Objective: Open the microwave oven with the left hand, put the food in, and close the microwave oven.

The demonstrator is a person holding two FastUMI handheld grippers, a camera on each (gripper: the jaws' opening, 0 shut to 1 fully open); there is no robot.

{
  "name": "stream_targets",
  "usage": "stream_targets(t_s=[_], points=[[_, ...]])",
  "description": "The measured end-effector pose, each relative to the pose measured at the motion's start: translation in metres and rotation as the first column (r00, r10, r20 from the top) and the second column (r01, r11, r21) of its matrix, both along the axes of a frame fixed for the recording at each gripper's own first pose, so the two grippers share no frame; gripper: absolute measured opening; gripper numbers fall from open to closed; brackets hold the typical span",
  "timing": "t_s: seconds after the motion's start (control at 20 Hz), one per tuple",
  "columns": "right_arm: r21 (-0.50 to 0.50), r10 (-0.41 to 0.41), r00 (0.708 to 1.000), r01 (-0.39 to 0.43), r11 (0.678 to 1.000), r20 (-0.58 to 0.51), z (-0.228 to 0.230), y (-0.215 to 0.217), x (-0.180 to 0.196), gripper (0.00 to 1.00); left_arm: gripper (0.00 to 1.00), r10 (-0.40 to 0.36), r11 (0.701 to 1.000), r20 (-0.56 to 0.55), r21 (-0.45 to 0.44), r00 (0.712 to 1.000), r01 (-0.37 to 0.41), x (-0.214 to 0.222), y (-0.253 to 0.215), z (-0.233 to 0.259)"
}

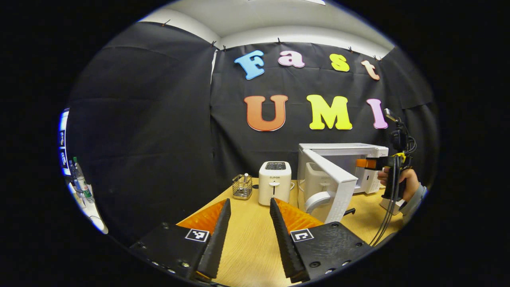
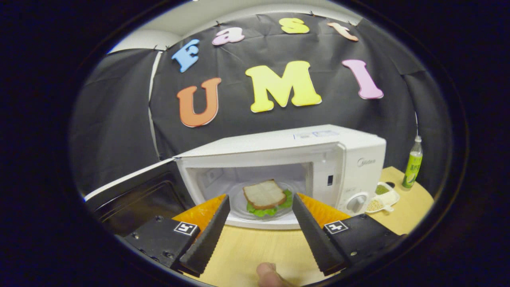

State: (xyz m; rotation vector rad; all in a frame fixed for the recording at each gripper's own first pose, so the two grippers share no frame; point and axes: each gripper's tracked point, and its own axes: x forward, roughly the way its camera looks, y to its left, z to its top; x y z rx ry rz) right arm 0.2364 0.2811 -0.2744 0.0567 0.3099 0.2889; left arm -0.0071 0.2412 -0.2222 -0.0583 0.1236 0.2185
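The left claw (image 1: 249, 235) is hanging wide apart over the wooden worktop (image 1: 251, 247), gripping nothing and touching nothing, its two ridged black fingers (image 1: 215, 239) pointing toward the white toaster (image 1: 275, 182). Just to the toaster's left a small wire basket (image 1: 242, 186) is standing. To the toaster's right the white microwave oven (image 1: 338, 167) is sitting with its door (image 1: 330, 187) swung out toward the camera. Beyond the door, in front of the oven, a hand (image 1: 402, 181) is holding the right claw (image 1: 364, 163) level with the open cavity.

In the right gripper view, the right claw (image 2: 259, 229) is also spread wide and empty, its fingers (image 2: 207, 235) framing the oven's opening without touching it. The sandwich (image 2: 265, 197), bread over green lettuce, is lying on the glass plate (image 2: 243, 213) inside the microwave oven (image 2: 350, 159). The door (image 2: 135, 195) is standing open at the oven's left. On the worktop to the oven's right a small white dish (image 2: 380, 199) of grains is sitting, and past it a green bottle (image 2: 412, 163) is standing upright. A fingertip (image 2: 267, 273) is showing at the bottom edge.
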Motion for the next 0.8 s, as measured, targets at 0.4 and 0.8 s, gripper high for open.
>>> stream_targets(t_s=[0.4,0.8], points=[[-0.034,0.043,0.991,-0.039,0.999,0.128,0.101,-0.080,-0.118,0.91,0.00,-0.065,0.997,-0.043,-0.035,0.997,0.064,0.031,-0.021,-0.032],[-0.015,0.034,0.989,-0.032,0.999,0.146,0.145,-0.143,-0.209,1.00,0.00,-0.198,0.974,-0.025,-0.116,0.980,0.193,0.036,-0.085,-0.037]])
